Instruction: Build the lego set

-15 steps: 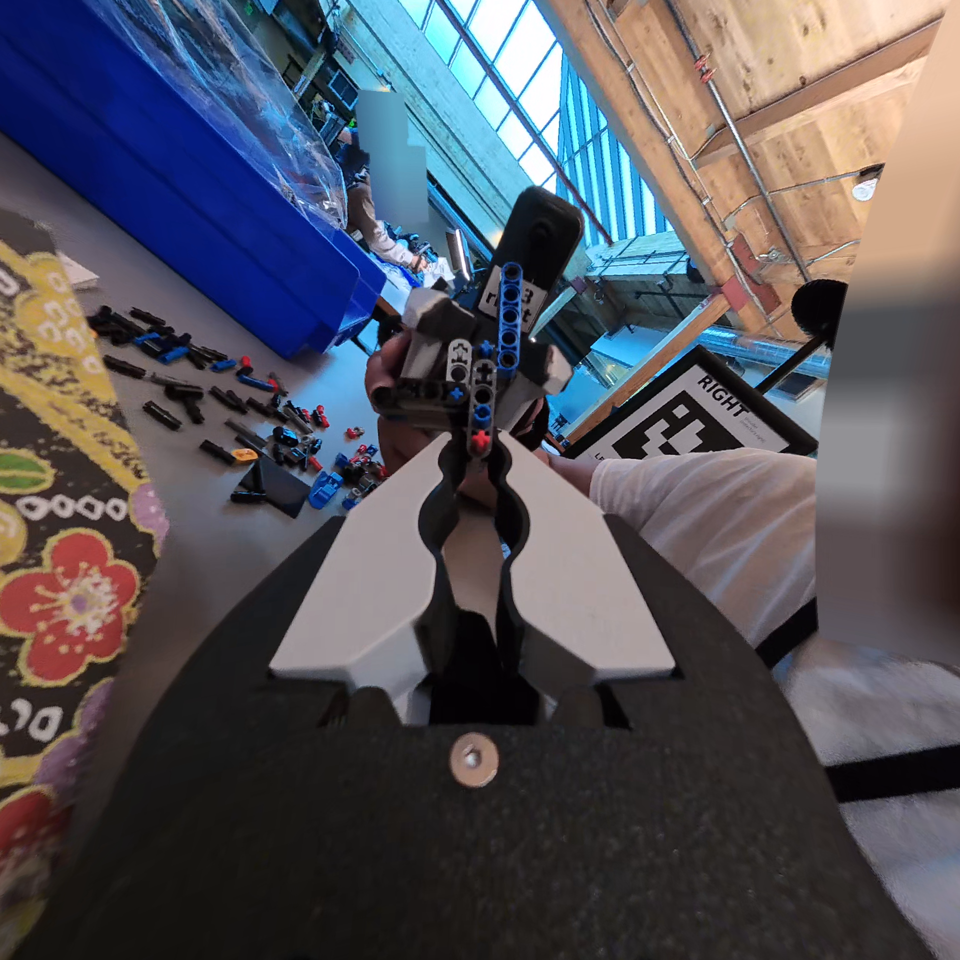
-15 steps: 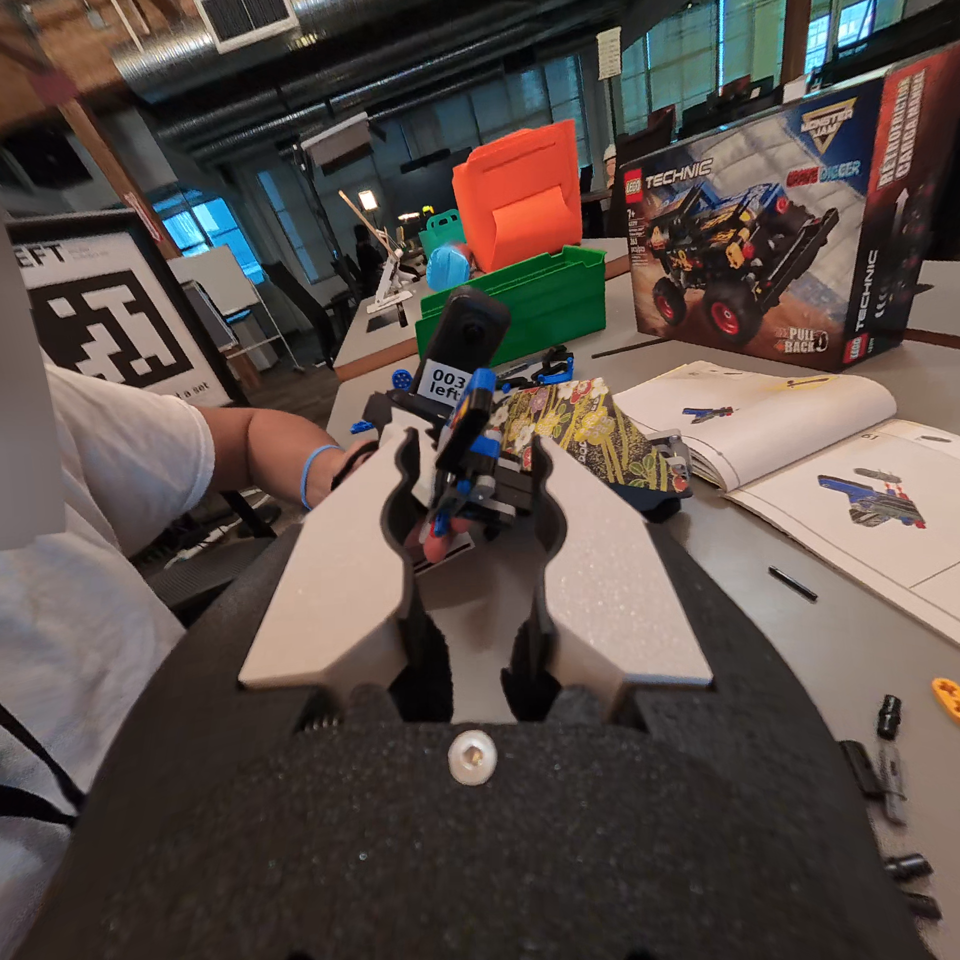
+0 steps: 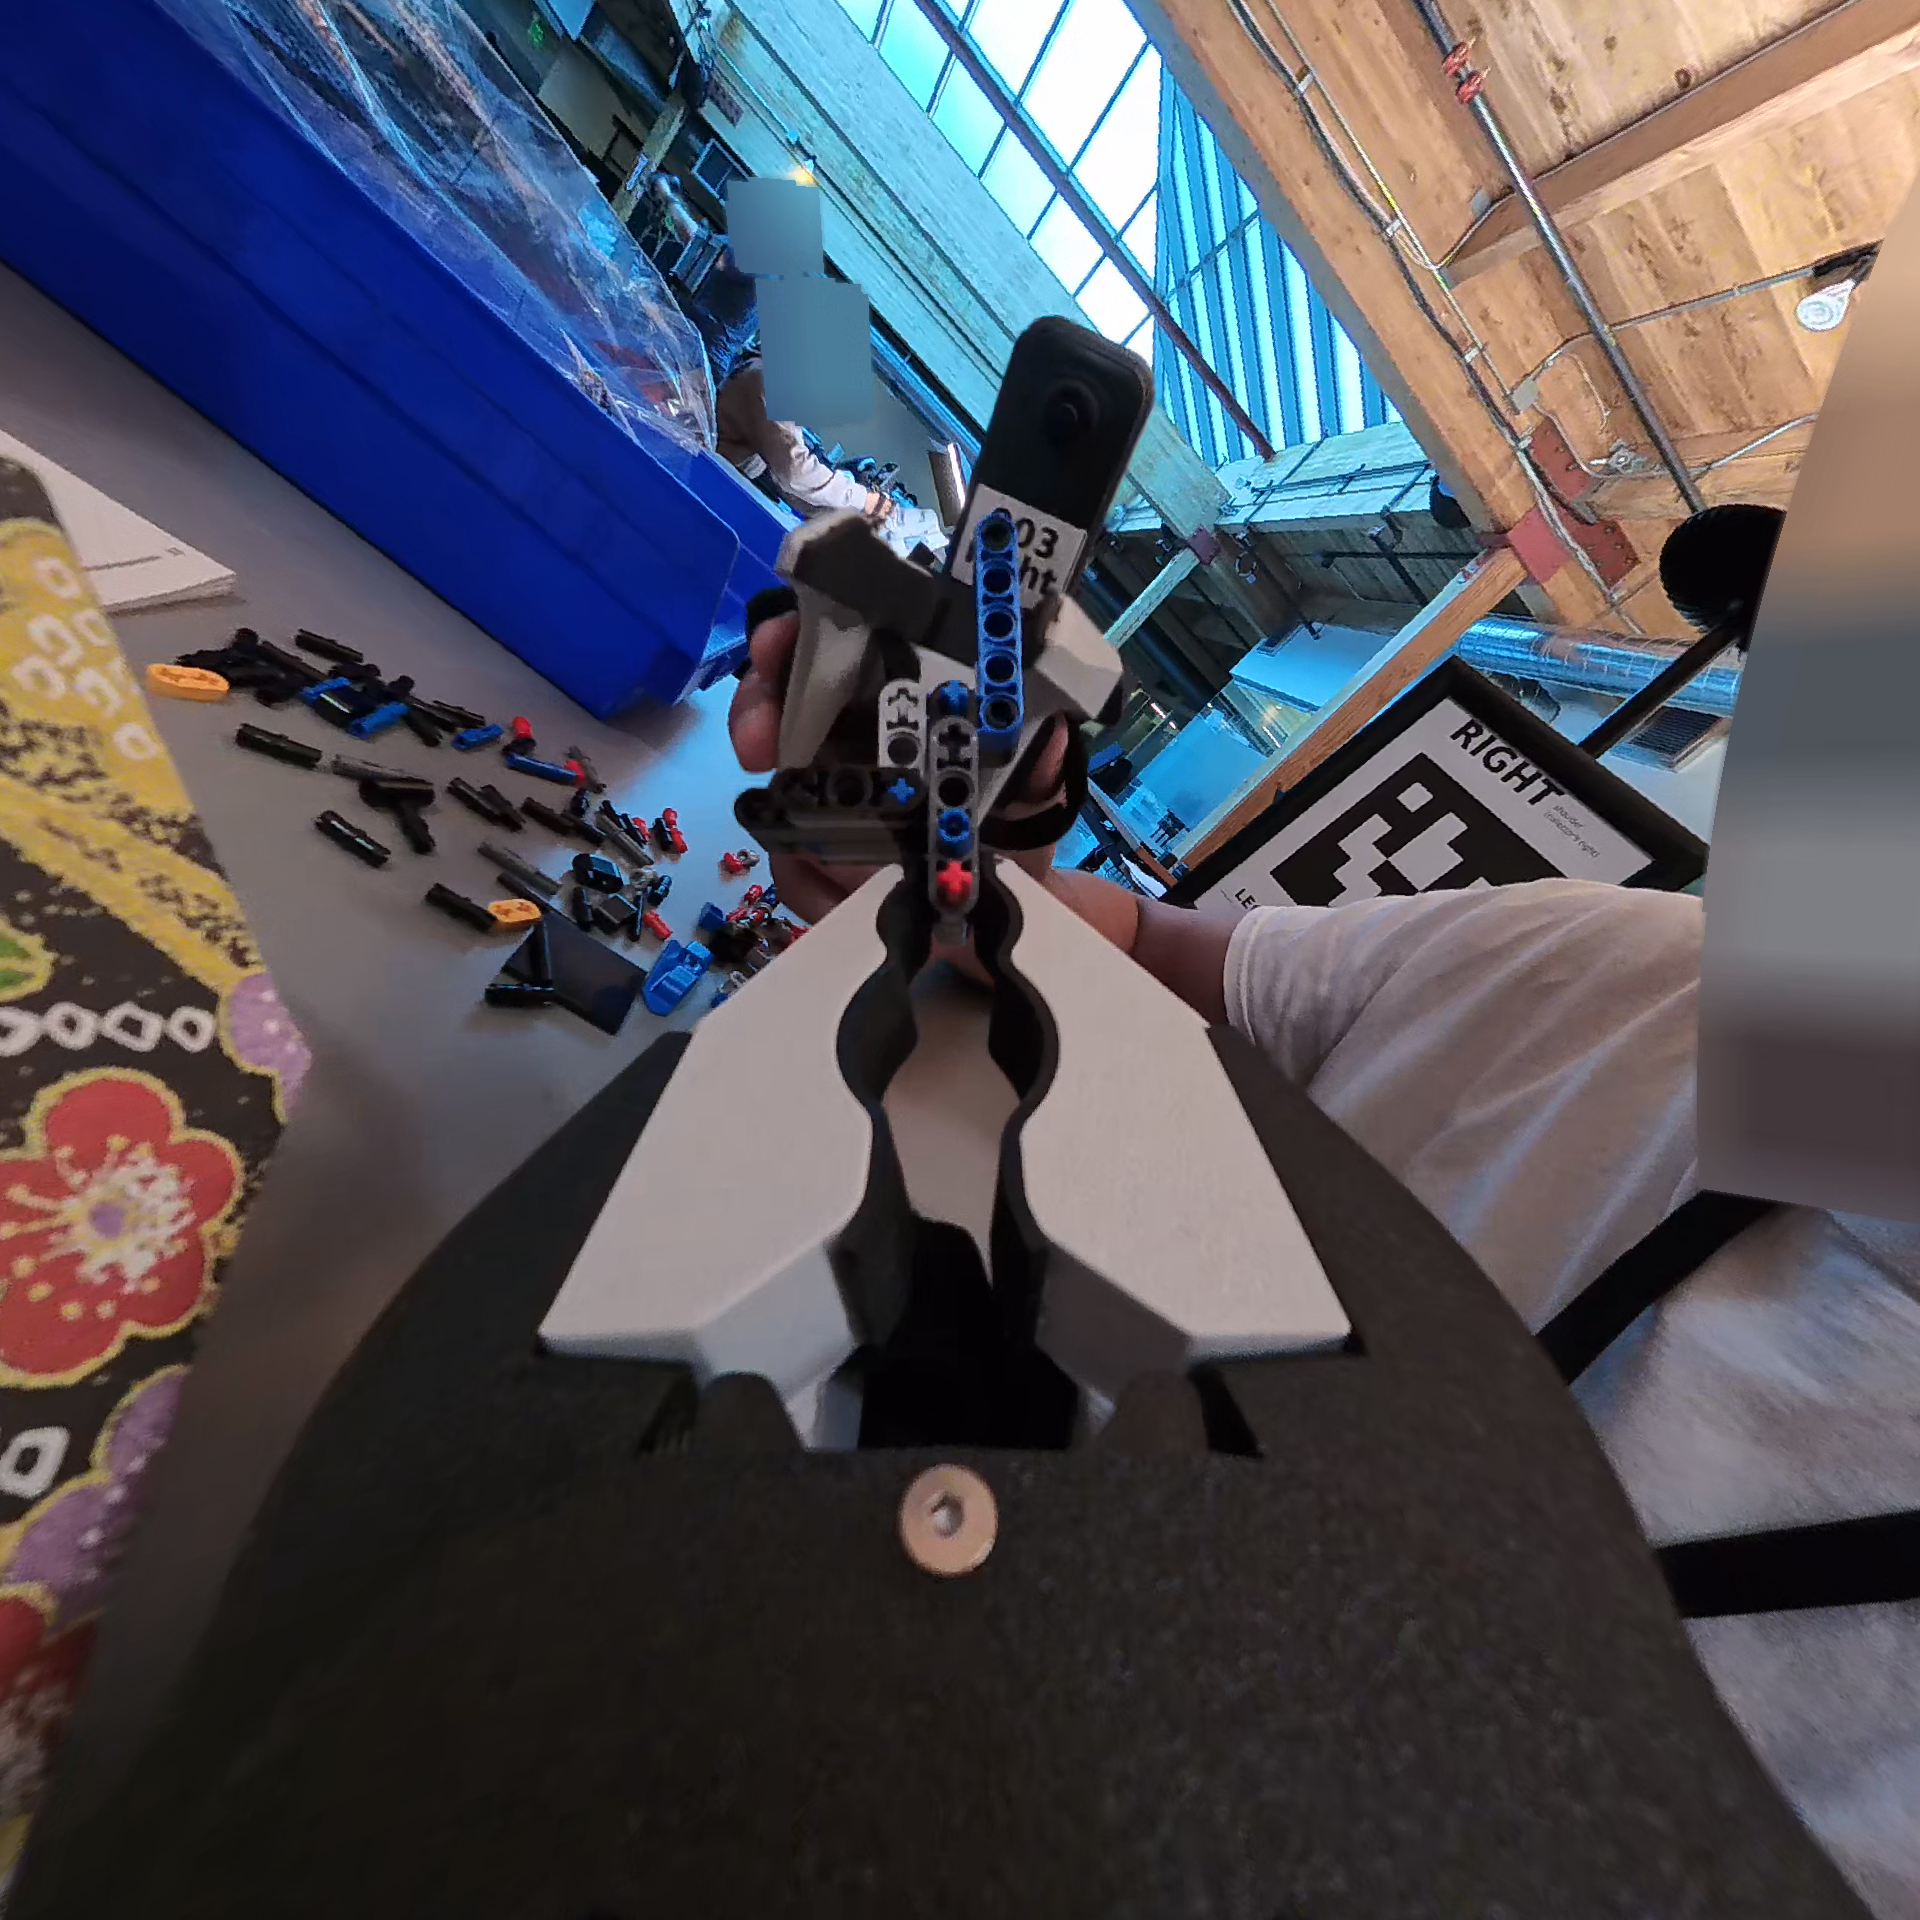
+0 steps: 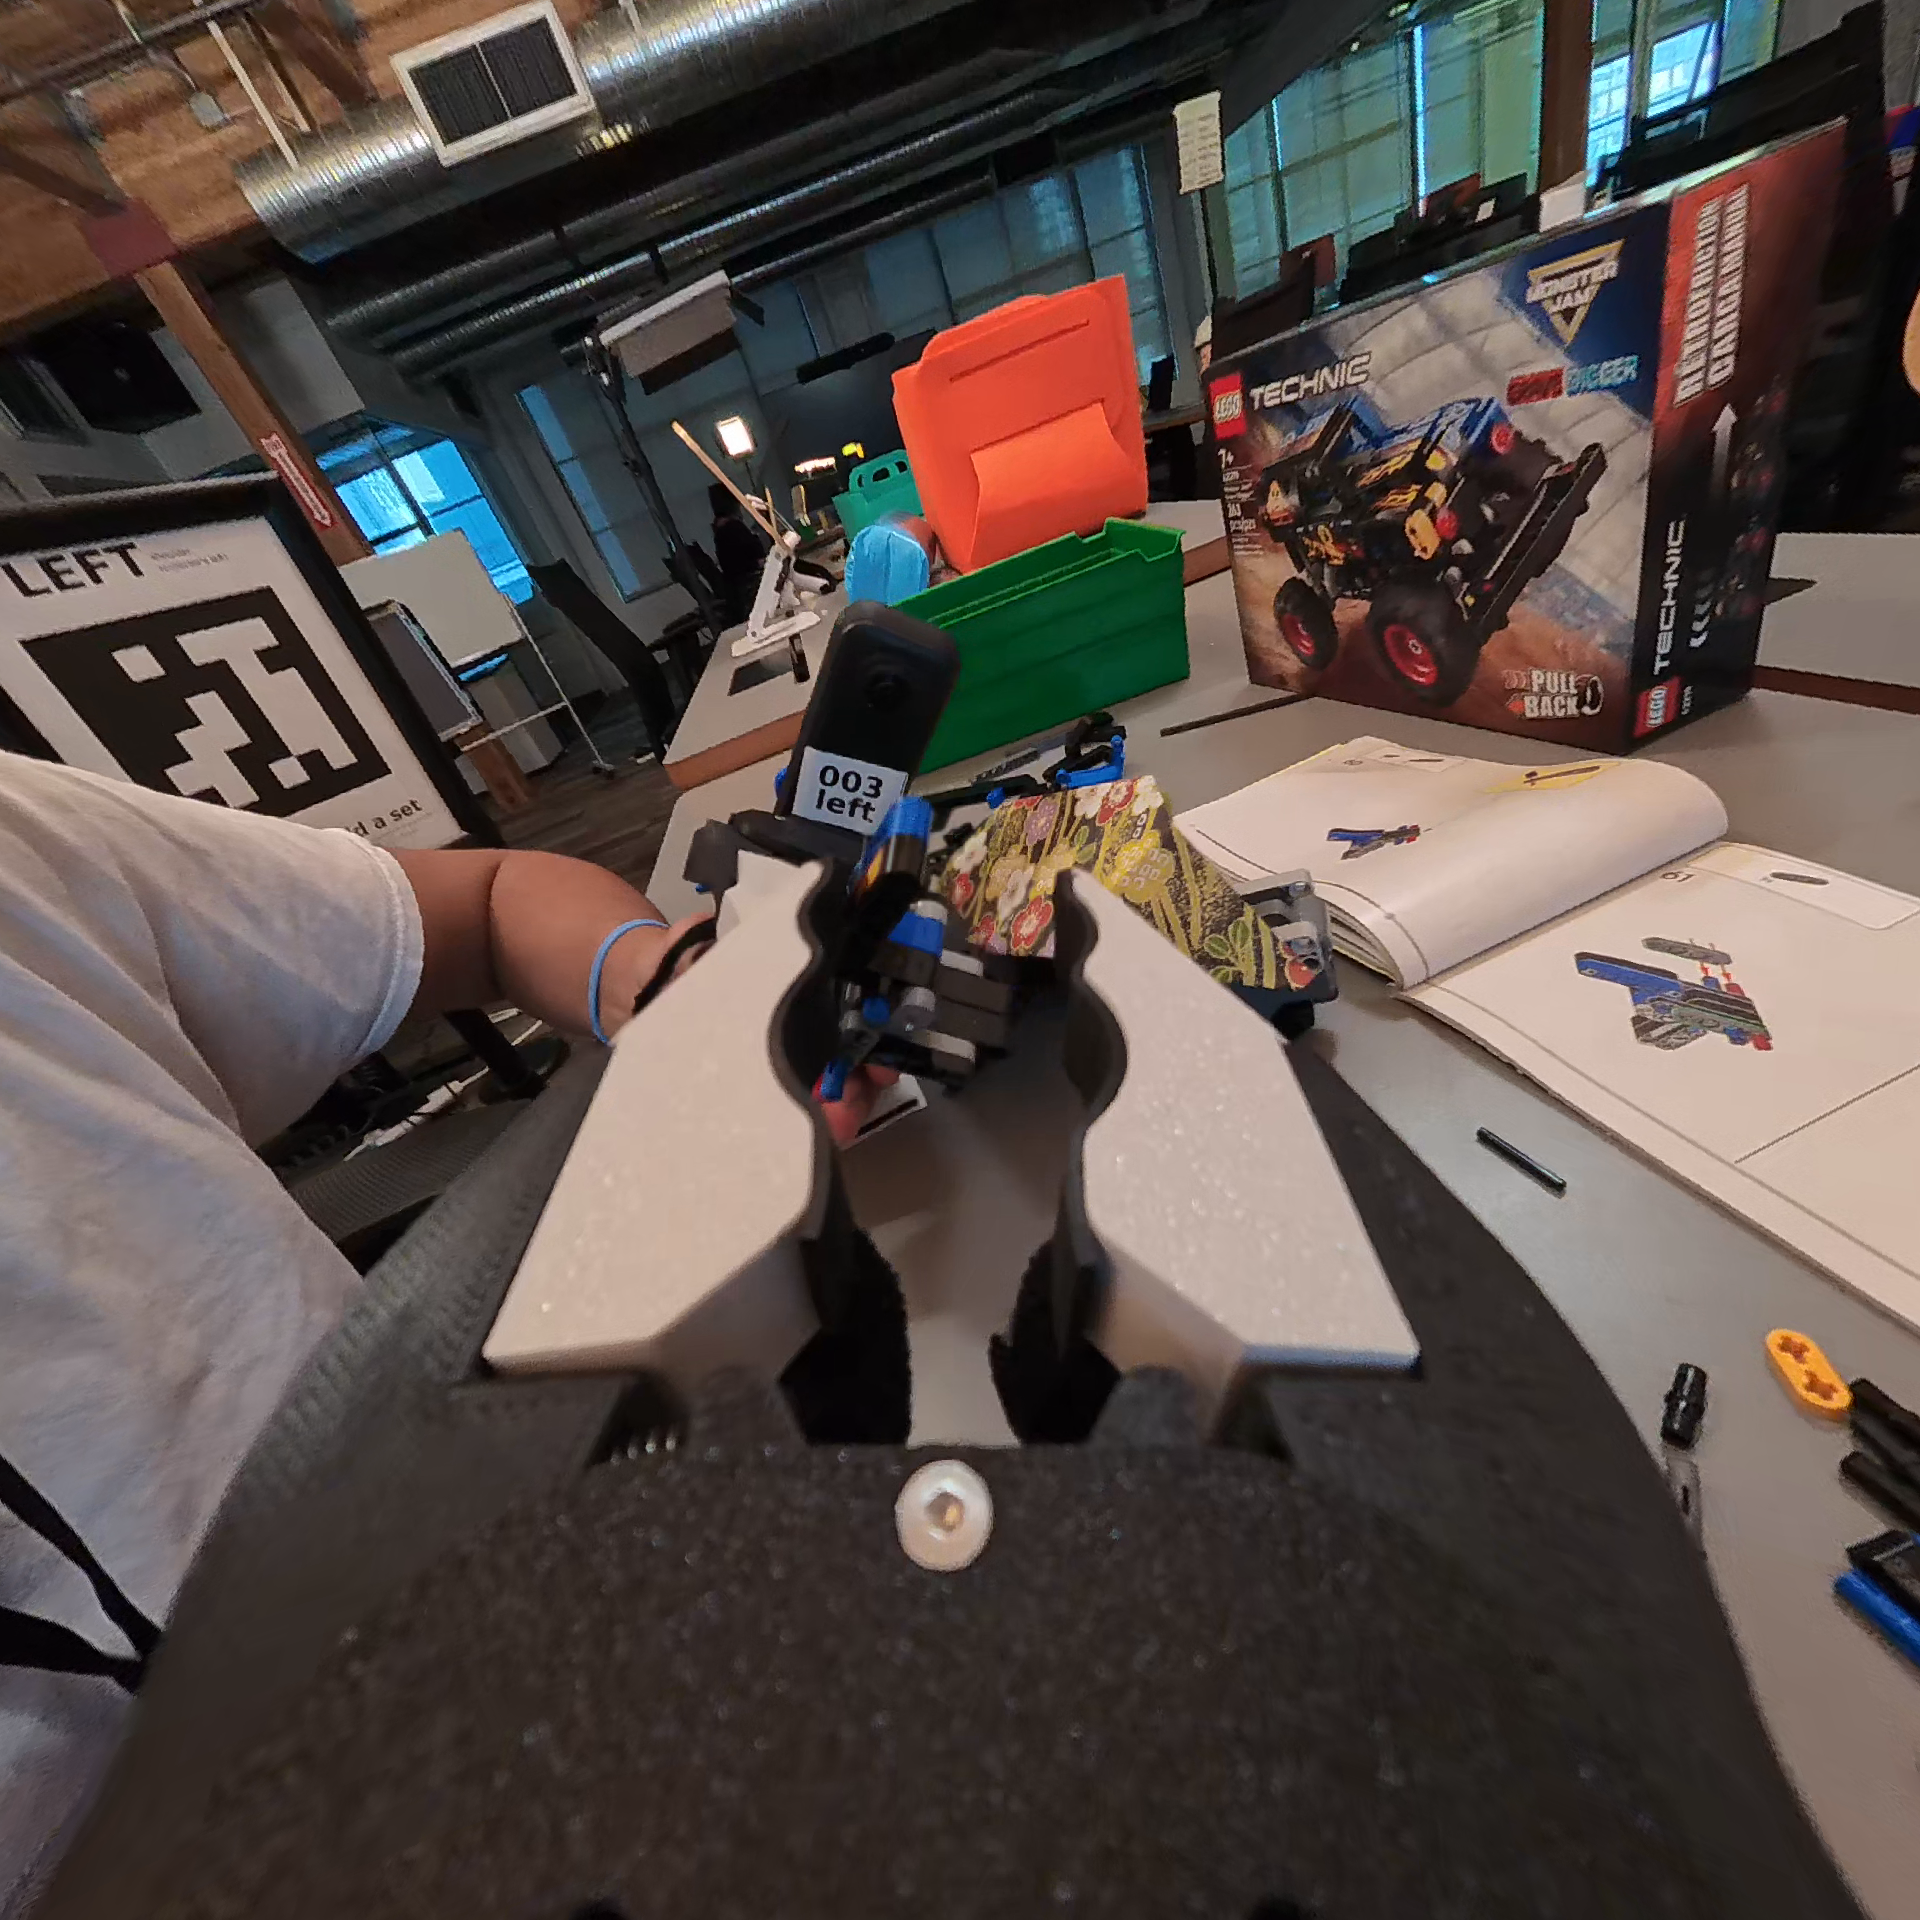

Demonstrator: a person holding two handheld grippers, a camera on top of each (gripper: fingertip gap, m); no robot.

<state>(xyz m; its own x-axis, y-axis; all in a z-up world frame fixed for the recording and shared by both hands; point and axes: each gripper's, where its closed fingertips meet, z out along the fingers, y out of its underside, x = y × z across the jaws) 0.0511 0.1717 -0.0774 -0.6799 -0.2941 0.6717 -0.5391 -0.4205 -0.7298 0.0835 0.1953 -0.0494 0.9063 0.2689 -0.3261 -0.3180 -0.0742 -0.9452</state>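
Observation:
A partly built lego assembly (image 3: 951,769) of blue, grey and black beams is held up in the air between both grippers. My left gripper (image 3: 951,914) is shut on the bottom end of its grey beam, by a red pin. My right gripper (image 4: 925,904) faces it with its jaws open on either side of the assembly (image 4: 914,987). I cannot see its fingers pressing on the assembly. In the left wrist view the right gripper's grey fingers (image 3: 831,613) stand behind the assembly. The person's hand shows behind them.
Several loose black, blue, red and orange parts (image 3: 499,810) lie on the grey table (image 3: 416,1039) by a blue bin (image 3: 364,364). A patterned cloth (image 4: 1091,862), an open instruction booklet (image 4: 1558,935), the lego box (image 4: 1507,468) and a green bin (image 4: 1060,644) lie beyond. More parts (image 4: 1849,1434) lie at the right. There is about 5 centimetres between the tips of the two grippers.
Almost nothing. Both grippers hold the same pose around the assembly, with only a slight shift of the views.

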